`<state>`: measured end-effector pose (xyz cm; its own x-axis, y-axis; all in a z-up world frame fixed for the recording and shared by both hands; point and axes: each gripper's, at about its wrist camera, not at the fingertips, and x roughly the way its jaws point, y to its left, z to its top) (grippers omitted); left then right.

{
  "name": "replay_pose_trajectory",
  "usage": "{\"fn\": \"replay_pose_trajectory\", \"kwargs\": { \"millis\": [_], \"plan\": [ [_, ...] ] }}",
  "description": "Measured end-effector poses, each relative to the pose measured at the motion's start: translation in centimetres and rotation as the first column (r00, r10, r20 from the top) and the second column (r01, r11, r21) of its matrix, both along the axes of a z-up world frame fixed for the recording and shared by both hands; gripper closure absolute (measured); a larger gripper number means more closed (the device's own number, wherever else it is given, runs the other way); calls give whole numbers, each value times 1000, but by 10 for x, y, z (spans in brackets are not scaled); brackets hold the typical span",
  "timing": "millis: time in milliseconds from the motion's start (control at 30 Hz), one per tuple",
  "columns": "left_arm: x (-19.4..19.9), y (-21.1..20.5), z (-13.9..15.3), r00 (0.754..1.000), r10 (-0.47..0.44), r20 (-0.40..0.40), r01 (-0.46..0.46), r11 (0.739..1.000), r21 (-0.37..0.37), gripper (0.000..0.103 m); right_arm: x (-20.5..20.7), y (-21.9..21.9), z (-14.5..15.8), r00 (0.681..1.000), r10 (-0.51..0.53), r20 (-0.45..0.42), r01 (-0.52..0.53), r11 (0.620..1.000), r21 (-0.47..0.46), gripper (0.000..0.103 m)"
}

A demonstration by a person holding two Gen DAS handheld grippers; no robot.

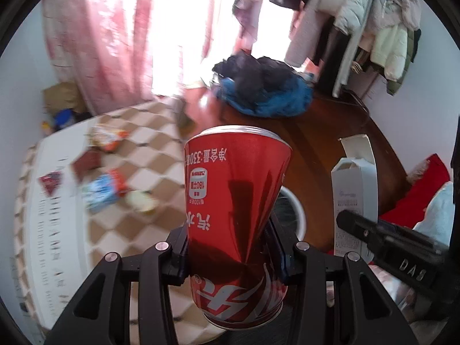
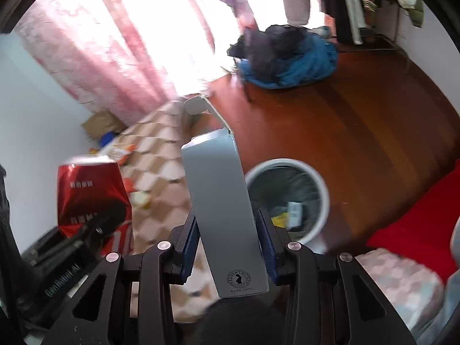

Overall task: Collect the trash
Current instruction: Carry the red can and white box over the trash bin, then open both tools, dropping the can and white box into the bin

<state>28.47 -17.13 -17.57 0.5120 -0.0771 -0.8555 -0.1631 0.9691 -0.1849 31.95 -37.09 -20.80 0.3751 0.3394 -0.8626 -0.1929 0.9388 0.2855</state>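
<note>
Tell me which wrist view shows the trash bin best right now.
The right wrist view: the white trash bin shows its whole rim and litter inside, right of the grey carton. In the left wrist view only a sliver of it peeks out behind the red can.

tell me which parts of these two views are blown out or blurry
Left wrist view: the window is blown out white, wrappers on the checkered surface are smeared, and the red can is sharp. Right wrist view: the same window glare, the can and bin are motion-blurred, and the grey box is crisp.
</note>
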Motion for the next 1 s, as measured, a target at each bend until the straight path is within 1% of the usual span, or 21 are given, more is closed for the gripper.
{"fn": "replay_pose_trajectory", "kwargs": {
  "millis": [33, 67, 100, 200, 233, 300, 333, 433, 500, 533, 600, 667, 733, 767, 800, 833, 933, 967, 1000],
  "plan": [
    [18, -8, -10, 1000, -15, -24, 14, 999, -35, 62, 10, -8, -8, 1000, -6, -15, 5, 1000, -5, 62],
    [29, -12, -18, 999, -21, -43, 19, 999, -47, 62, 20, -17, -17, 999, -11, -36, 11, 1000, -19, 62],
    [41, -16, -25, 998, -35, -60, 32, 998, -59, 62, 31, -23, -31, 998, -12, -63, 9, 999, -45, 62],
    [80, -33, -66, 987, -73, -142, 59, 993, -105, 62, 63, -37, -78, 988, -15, -155, 5, 998, -68, 62],
    [86, -35, -74, 984, -78, -160, 60, 992, -114, 62, 69, -39, -89, 985, -18, -173, 5, 997, -73, 62],
    [112, -43, -104, 970, -96, -224, 65, 988, -141, 62, 87, -49, -120, 973, -27, -228, 8, 997, -81, 62],
    [118, -45, -113, 964, -98, -247, 61, 986, -155, 61, 93, -49, -130, 969, -33, -244, 11, 996, -89, 62],
    [150, -49, -160, 931, -114, -348, 46, 979, -197, 61, 113, -55, -169, 952, -54, -302, 27, 995, -93, 62],
    [163, -54, -180, 912, -120, -393, 46, 980, -193, 61, 127, -58, -193, 939, -69, -336, 40, 995, -95, 62],
    [172, -56, -193, 900, -123, -419, 48, 982, -184, 61, 131, -58, -200, 936, -78, -344, 46, 994, -98, 62],
    [182, -59, -207, 881, -133, -453, 64, 984, -165, 59, 141, -57, -219, 925, -75, -372, 43, 995, -93, 62],
    [188, -63, -217, 872, -135, -470, 80, 988, -134, 46, 142, -54, -232, 916, -77, -393, 41, 994, -98, 60],
    [189, -64, -219, 871, -129, -473, 89, 990, -105, 21, 144, -53, -245, 907, -86, -411, 44, 993, -111, 44],
    [189, -62, -218, 874, -122, -471, 87, 992, -95, 16, 143, -55, -250, 903, -93, -419, 48, 992, -115, 29],
    [187, -59, -218, 875, -113, -471, 83, 993, -83, 10, 142, -56, -253, 901, -96, -423, 52, 992, -114, 20],
    [185, -54, -217, 877, -103, -470, 78, 994, -72, 8, 140, -57, -255, 898, -100, -428, 54, 992, -118, 17],
    [173, -43, -206, 895, -58, -442, 63, 998, -2, 8, 131, -62, -261, 893, -117, -434, 55, 987, -151, 4],
    [171, -41, -203, 901, -46, -432, 59, 998, 18, 8, 126, -63, -260, 894, -125, -430, 51, 983, -178, 0],
    [167, -41, -199, 909, -35, -415, 58, 997, 41, 8, 123, -63, -257, 898, -126, -422, 49, 981, -189, 0]
  ]
}}
